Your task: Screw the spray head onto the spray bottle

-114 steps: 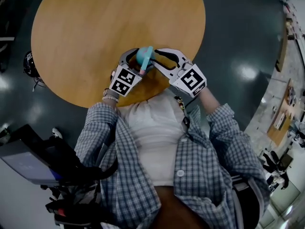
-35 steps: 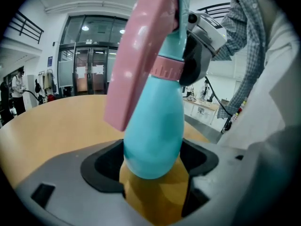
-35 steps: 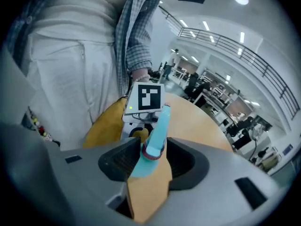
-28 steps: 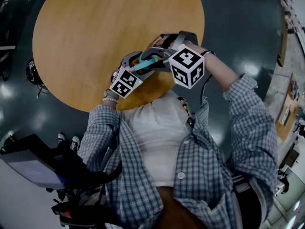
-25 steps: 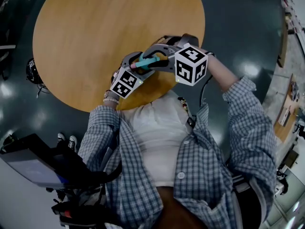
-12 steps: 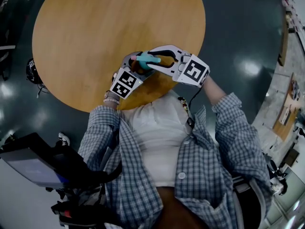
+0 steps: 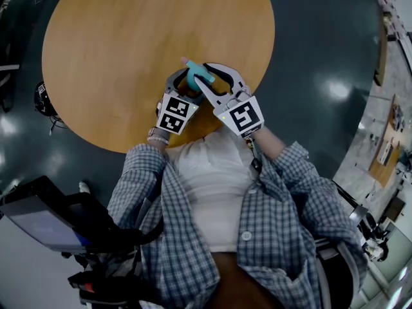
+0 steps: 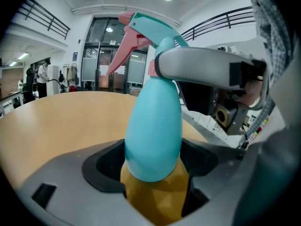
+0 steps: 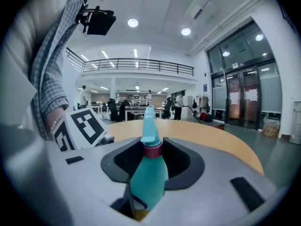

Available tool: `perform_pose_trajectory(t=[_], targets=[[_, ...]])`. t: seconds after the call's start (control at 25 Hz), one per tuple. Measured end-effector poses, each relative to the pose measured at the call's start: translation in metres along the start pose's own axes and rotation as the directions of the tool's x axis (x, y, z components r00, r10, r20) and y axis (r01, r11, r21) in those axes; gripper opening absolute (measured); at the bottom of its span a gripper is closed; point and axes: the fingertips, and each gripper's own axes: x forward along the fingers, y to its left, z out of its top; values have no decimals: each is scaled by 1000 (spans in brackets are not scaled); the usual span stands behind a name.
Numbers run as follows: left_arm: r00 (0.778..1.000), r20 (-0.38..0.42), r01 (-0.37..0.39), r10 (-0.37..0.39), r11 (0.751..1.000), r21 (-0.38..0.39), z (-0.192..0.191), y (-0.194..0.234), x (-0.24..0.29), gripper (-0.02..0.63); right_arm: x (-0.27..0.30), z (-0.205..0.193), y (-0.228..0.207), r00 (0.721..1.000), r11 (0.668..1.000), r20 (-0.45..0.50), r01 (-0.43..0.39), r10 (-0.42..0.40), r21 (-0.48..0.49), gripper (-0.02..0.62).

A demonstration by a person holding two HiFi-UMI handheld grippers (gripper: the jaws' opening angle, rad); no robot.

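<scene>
The spray bottle (image 7: 197, 78) has a teal upper body, a yellow base (image 8: 157, 197) and a spray head with a pink trigger (image 8: 126, 48). I hold it over the near edge of the round wooden table (image 7: 129, 37). My left gripper (image 7: 183, 85) is shut on the bottle's lower body (image 8: 153, 140). My right gripper (image 7: 202, 74) comes in from the right and is shut on the pink collar (image 9: 153, 150) at the neck. One of its grey fingers (image 8: 202, 67) crosses the neck in the left gripper view. The nozzle (image 9: 148, 121) points away along the right jaws.
The person's checked shirt and torso (image 7: 219, 192) fill the near side. Dark shiny floor (image 7: 322, 56) surrounds the table. A black stand with a screen (image 7: 45, 221) sits at lower left and a dark round object (image 7: 40, 87) lies by the table's left edge.
My right gripper has rolled on the neck, its marker cube swinging from up at the right down toward the body. The spray head's nozzle turned with it. The left gripper stayed in place.
</scene>
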Motion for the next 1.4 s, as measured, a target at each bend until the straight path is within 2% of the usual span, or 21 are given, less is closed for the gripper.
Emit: perform_pose_trajectory(t=[0.16,0.28,0.48,0.64,0.72,0.88,1.0,1.12,1.2,1.32,1.4], targets=[[995,-36,-94,92,994,-55,1,10,1,365,8,1,-8,987,986,-17,158,-158,44,123],[992,-56,-113,109,991,-76,2,16,1,365,15,2,-12,982,979,-22,187,-186,83,123],[997,-53,-61,61,998,1,3,23,-7,365,20,7,-4,996,996,-4,85,-85,17,123],[998,-53,-19,19,1000,18,3,27,-12,365,25,8,3,999,999,-24,-24,24,-31,124],[999,-42,21,-21,1000,13,6,25,-13,365,26,10,6,997,995,-34,-77,75,-59,127],[992,-36,126,-125,992,28,13,15,-18,365,20,15,11,982,979,-50,-188,185,-80,177],[980,-50,196,-193,978,69,19,11,-25,365,6,26,13,954,953,-41,-298,296,-55,198],[969,-27,246,-245,965,94,34,13,-35,365,-13,49,6,913,911,24,-408,407,54,198],[956,-10,291,-292,951,102,45,12,-42,365,-25,62,-3,884,880,50,-467,465,85,196],[931,-5,364,-366,925,110,58,11,-52,365,-30,67,-14,839,840,-38,-543,542,3,196],[917,0,397,-400,911,111,65,13,-58,365,-23,71,-14,794,797,-110,-603,598,-22,196]])
